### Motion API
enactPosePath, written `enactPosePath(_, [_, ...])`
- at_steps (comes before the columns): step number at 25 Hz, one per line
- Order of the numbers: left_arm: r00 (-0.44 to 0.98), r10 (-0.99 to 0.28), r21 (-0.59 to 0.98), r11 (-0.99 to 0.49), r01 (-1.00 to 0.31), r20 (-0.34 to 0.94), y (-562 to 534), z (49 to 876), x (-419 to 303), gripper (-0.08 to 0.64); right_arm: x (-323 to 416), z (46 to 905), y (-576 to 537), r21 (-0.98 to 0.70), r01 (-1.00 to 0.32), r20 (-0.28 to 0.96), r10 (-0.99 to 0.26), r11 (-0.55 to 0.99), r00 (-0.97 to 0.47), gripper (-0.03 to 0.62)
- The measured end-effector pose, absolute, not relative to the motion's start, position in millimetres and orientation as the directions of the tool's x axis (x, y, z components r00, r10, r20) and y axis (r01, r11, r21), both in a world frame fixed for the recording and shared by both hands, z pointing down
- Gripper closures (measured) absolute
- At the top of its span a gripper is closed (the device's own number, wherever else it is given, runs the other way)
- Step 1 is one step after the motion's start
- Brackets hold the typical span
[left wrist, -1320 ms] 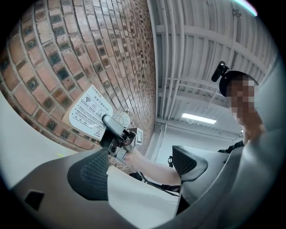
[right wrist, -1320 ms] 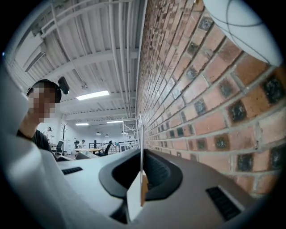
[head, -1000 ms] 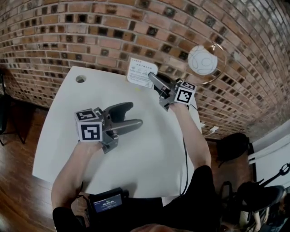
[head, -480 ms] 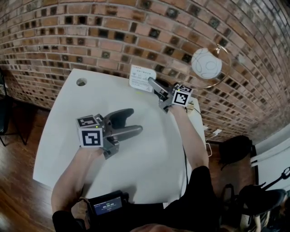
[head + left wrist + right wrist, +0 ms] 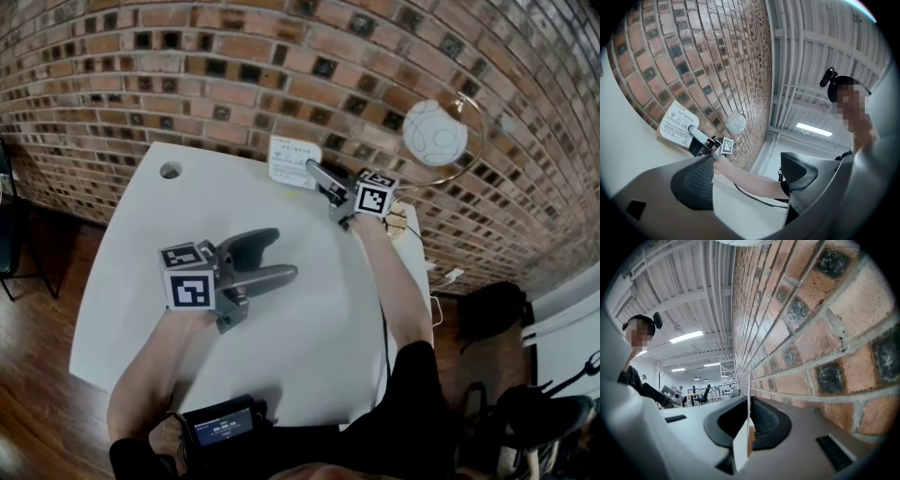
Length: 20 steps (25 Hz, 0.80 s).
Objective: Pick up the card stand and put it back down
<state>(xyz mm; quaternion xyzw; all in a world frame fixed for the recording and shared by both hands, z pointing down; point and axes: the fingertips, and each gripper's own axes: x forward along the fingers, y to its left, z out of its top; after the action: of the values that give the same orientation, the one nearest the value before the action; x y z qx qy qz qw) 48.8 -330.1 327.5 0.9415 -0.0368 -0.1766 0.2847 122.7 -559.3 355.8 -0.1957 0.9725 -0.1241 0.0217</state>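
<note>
The card stand [image 5: 291, 161] is a white printed card on a wooden base, at the back of the white table [image 5: 141, 253] close to the brick wall. My right gripper [image 5: 313, 170] is shut on its right edge. In the right gripper view the card [image 5: 742, 446] shows edge-on, pinched between the pads of the right gripper [image 5: 749, 427]. The left gripper view shows the card stand [image 5: 677, 124] low by the tabletop; I cannot tell whether its base touches. My left gripper [image 5: 277, 255] hovers open over the table's middle, and nothing lies between the jaws of the left gripper [image 5: 747, 176].
A white globe lamp [image 5: 434, 133] in a brass ring stands right of the card stand. A round cable hole [image 5: 170, 170] is in the table's back left corner. A small device with a screen [image 5: 222, 427] sits by the person's waist. The brick wall [image 5: 234, 84] borders the table's far edge.
My right gripper has come down toward the table with the card stand still in it. The left gripper has kept its place.
</note>
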Motion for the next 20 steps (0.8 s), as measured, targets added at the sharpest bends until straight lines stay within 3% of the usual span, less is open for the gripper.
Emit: enactPosePath(20, [0.943, -0.163, 0.550, -0.835, 0.024, -0.289, -329, 333, 52, 0.118, 120, 382, -591, -0.242, -0.454, 0.143, -0.432, 0.857, -0.891, 0.546])
